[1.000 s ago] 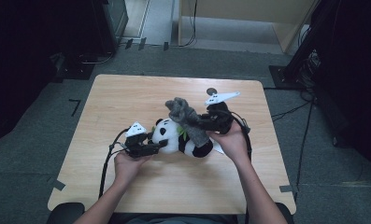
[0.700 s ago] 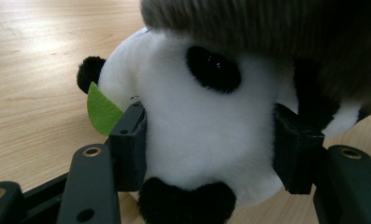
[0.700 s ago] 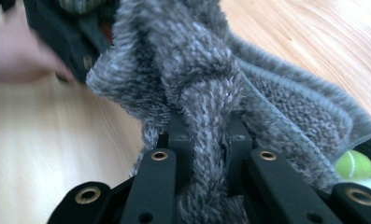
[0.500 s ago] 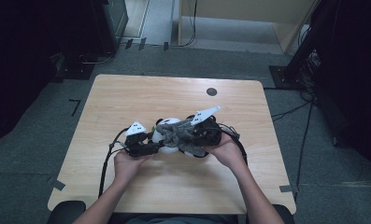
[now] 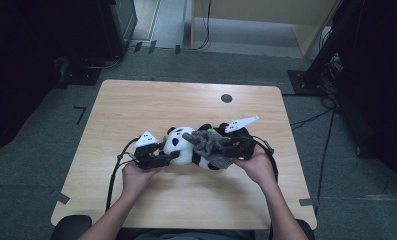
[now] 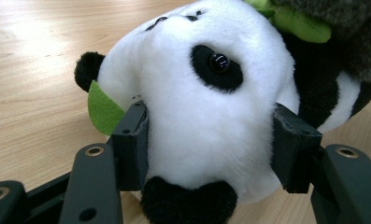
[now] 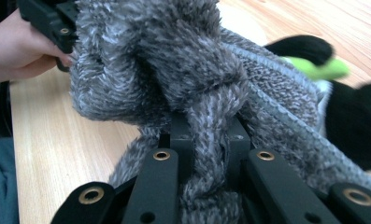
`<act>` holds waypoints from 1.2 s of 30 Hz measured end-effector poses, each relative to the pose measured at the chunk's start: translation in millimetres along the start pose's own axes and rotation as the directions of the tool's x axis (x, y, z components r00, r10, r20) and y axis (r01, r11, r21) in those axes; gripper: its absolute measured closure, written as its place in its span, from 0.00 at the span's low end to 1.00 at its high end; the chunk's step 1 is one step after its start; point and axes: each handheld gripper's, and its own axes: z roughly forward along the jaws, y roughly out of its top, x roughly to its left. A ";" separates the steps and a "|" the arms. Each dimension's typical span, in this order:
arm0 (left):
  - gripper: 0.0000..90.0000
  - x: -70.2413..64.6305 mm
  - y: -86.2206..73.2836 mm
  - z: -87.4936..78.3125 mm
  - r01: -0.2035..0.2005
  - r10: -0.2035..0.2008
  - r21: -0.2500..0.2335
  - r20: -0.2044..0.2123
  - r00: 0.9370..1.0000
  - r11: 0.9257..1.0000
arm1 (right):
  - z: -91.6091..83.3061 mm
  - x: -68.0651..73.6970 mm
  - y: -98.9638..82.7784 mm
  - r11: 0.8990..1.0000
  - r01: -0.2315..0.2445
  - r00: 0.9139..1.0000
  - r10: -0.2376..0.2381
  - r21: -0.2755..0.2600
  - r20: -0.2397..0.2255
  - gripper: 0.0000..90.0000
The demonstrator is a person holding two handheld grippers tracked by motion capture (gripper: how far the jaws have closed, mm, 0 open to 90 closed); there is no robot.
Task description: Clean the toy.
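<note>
One toy panda (image 6: 202, 116) lies mid-table (image 5: 136, 105), its head clamped between the left gripper's (image 6: 206, 144) jaws; the right gripper view shows the right gripper (image 7: 204, 135) pinching one grey fuzzy cloth (image 7: 174, 70) draped over it.

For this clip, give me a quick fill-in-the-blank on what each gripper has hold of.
1. The left gripper clamps the plush panda by its ____.
2. The right gripper is shut on a fuzzy ____ scarf.
3. The leaf by the panda's ear is ____.

Missing words: head; grey; green
</note>
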 end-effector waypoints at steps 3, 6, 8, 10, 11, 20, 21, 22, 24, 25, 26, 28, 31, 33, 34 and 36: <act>0.44 -1.4 -0.1 0.0 -0.006 0.006 0.003 0.003 1.000 1.000 | -4.5 -6.3 -6.3 0.999 -0.041 0.999 0.040 -0.017 -0.004 0.89; 0.44 -1.9 -0.2 -0.1 -0.005 0.005 0.005 0.004 1.000 1.000 | -5.4 -8.5 -9.1 0.998 -0.050 0.999 0.050 -0.026 -0.012 0.89; 0.44 -1.7 -0.3 -0.1 -0.002 0.002 0.005 0.005 1.000 1.000 | -6.4 -9.2 -8.4 0.998 -0.051 0.999 0.051 -0.023 0.000 0.89; 0.44 -1.3 -0.6 -0.3 0.000 0.000 0.006 0.006 1.000 1.000 | -8.5 -12.0 -9.1 0.998 -0.060 0.998 0.061 -0.028 0.024 0.89; 0.44 -1.2 -0.7 -0.2 0.000 0.000 0.005 0.008 1.000 1.000 | -9.6 -13.8 -9.9 0.997 -0.066 0.997 0.067 -0.030 0.031 0.89; 0.44 -0.9 -0.8 -0.1 0.002 -0.002 0.008 0.007 1.000 1.000 | -15.2 -25.3 -19.7 0.994 -0.100 0.994 0.102 -0.045 0.041 0.89; 0.44 -1.0 -0.8 0.1 0.004 -0.004 0.008 0.004 1.000 1.000 | -15.0 -25.1 -20.2 0.994 -0.100 0.994 0.102 -0.050 0.039 0.89; 0.44 -1.0 -0.8 0.1 0.003 -0.003 0.009 0.003 1.000 1.000 | -14.2 -24.6 -21.1 0.994 -0.091 0.995 0.093 -0.064 0.039 0.88; 0.44 -1.0 -0.8 0.1 -0.001 0.001 0.011 0.000 1.000 1.000 | -13.2 -24.0 -22.8 0.993 -0.093 0.995 0.096 -0.075 0.035 0.88; 0.44 -1.2 -0.8 0.1 -0.002 0.002 0.012 -0.001 1.000 1.000 | -12.6 -23.8 -24.1 0.991 -0.100 0.994 0.103 -0.083 0.029 0.87; 0.44 -1.5 -0.7 0.0 -0.002 0.002 0.014 -0.001 1.000 1.000 | -12.5 -23.6 -25.6 0.991 -0.102 0.994 0.105 -0.092 0.029 0.87; 0.44 -1.7 -0.8 -0.1 -0.005 0.005 0.016 -0.002 1.000 1.000 | -12.4 -22.9 -27.6 0.988 -0.112 0.993 0.115 -0.101 0.025 0.87; 0.44 -2.2 -0.8 0.3 -0.008 0.008 0.016 -0.007 1.000 1.000 | -13.2 -21.8 -27.5 0.992 -0.078 0.997 0.081 -0.095 0.021 0.88; 0.44 -2.1 -0.8 0.3 -0.007 0.007 0.016 -0.007 1.000 1.000 | -13.1 -19.1 -27.2 0.993 -0.075 0.996 0.079 -0.092 0.035 0.88; 0.44 -2.1 -0.8 0.4 -0.007 0.007 0.016 -0.008 1.000 1.000 | -12.9 -17.7 -27.6 0.993 -0.069 0.996 0.074 -0.097 0.044 0.87; 0.44 -2.2 -0.8 0.5 -0.007 0.007 0.016 -0.009 1.000 1.000 | -12.2 -14.7 -29.6 0.990 -0.081 0.994 0.089 -0.116 0.064 0.86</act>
